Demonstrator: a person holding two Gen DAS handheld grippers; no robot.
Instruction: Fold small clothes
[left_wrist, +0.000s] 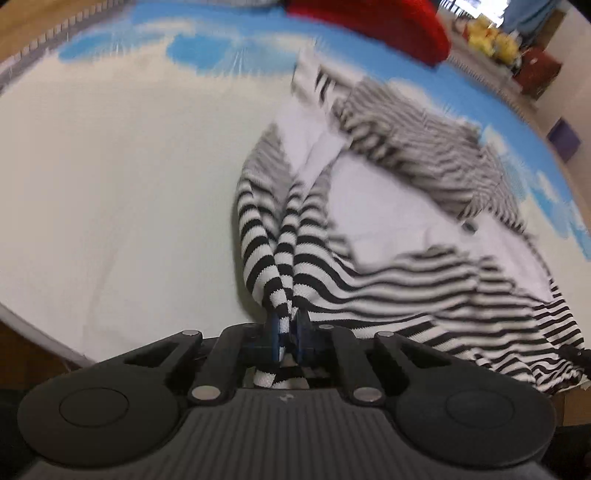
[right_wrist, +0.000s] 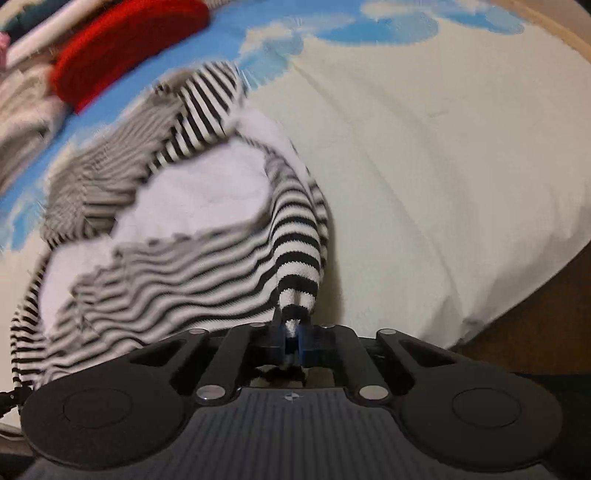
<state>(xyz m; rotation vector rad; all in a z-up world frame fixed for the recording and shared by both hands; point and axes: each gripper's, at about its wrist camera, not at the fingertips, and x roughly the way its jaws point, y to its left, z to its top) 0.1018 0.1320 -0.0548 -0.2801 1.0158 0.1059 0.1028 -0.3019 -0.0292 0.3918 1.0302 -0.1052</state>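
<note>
Cloth covers nearly everything in view: a wide cream sheet (left_wrist: 122, 192), smooth with a few shallow creases, spreads over the work surface and turns to a blue print with white cloud shapes (left_wrist: 229, 51) along its far side. Bare wood shows past the sheet's rounded near edge in both wrist views.

On the sheet lies the striped garment (left_wrist: 406, 266), a knit with fine ribbing and narrow black and white bands, joined to plain white panels of a smoother weave. It is rumpled rather than flat, its far part bunched toward the blue print, much of it blurred. From the right wrist view it fills the left half of the picture (right_wrist: 207, 258), with the cream sheet open to its right.

Beyond it sits a red knitted item (left_wrist: 388, 26), thick and rounded, at the far edge. Past the table edge, yellow things are too blurred to name.

Left gripper (left_wrist: 286, 338): its jaws are pinched nearly together on a gathered fold of the striped knit, which rises from the blue pads in two or three rolled ridges.

Right gripper (right_wrist: 293, 338): its jaws are likewise clamped close on a narrow tip of the same garment, the stripes drawn into a cone at the pads.
</note>
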